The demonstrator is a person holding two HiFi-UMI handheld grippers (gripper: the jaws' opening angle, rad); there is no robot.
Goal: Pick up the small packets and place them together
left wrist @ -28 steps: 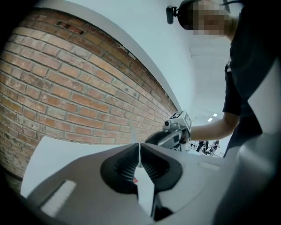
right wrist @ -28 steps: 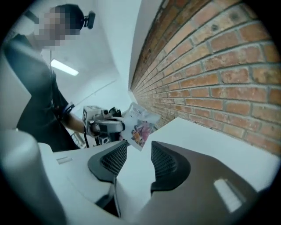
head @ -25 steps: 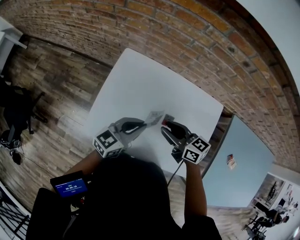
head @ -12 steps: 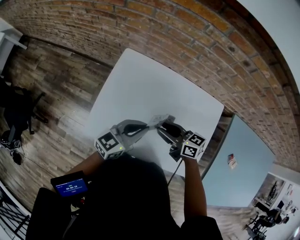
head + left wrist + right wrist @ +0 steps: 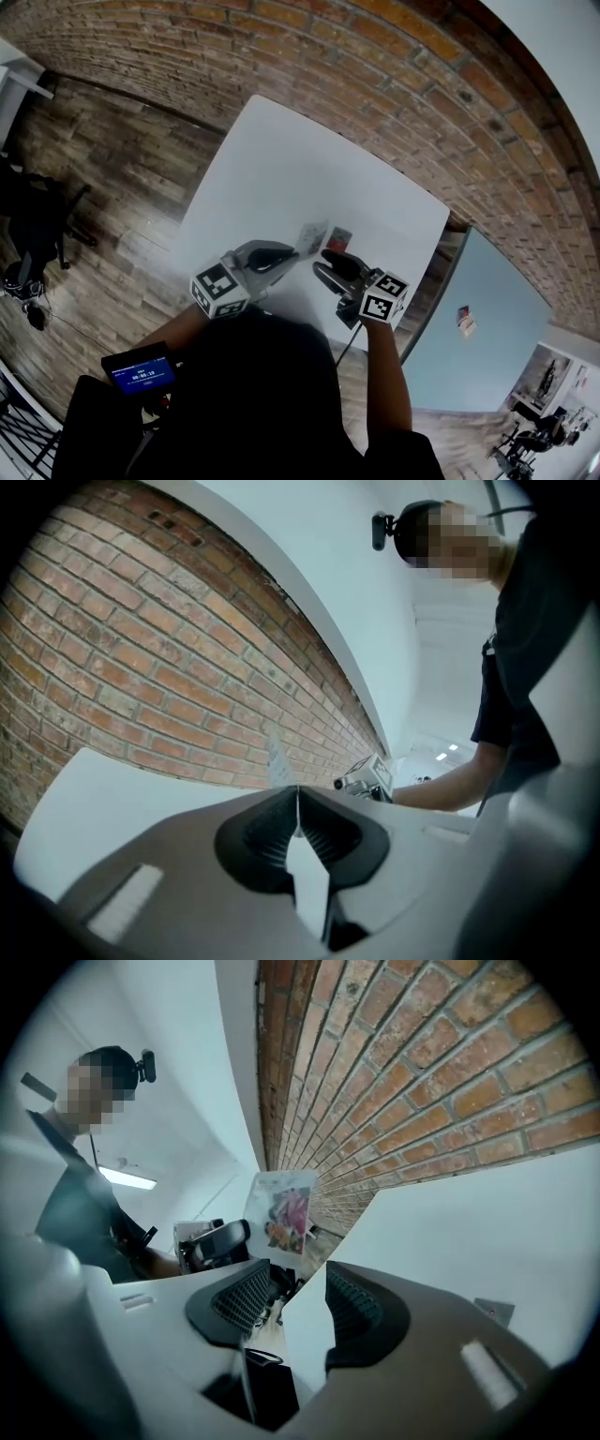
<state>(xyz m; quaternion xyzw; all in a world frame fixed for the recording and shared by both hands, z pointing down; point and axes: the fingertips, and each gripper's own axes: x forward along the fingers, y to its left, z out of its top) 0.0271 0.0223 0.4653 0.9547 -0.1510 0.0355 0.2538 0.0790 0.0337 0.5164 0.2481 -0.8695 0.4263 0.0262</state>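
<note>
White counter (image 5: pixel 281 169): left gripper (image 5: pixel 291 253) fingers pinch a pale packet (image 5: pixel 311 238); right gripper (image 5: pixel 324 266) fingers have just been opening, wide and empty, beside a red packet (image 5: pixel 338 238) near the front edge.

One pale packet (image 5: pixel 311 238), printed with a pink and orange picture, stands upright, pinched by its lower edge in the left tool (image 5: pixel 289 251). A red-faced packet (image 5: pixel 338 238) lies flat on the worktop (image 5: pixel 281 159), just ahead of the right tool (image 5: pixel 325 262) and just beside the first.
</note>
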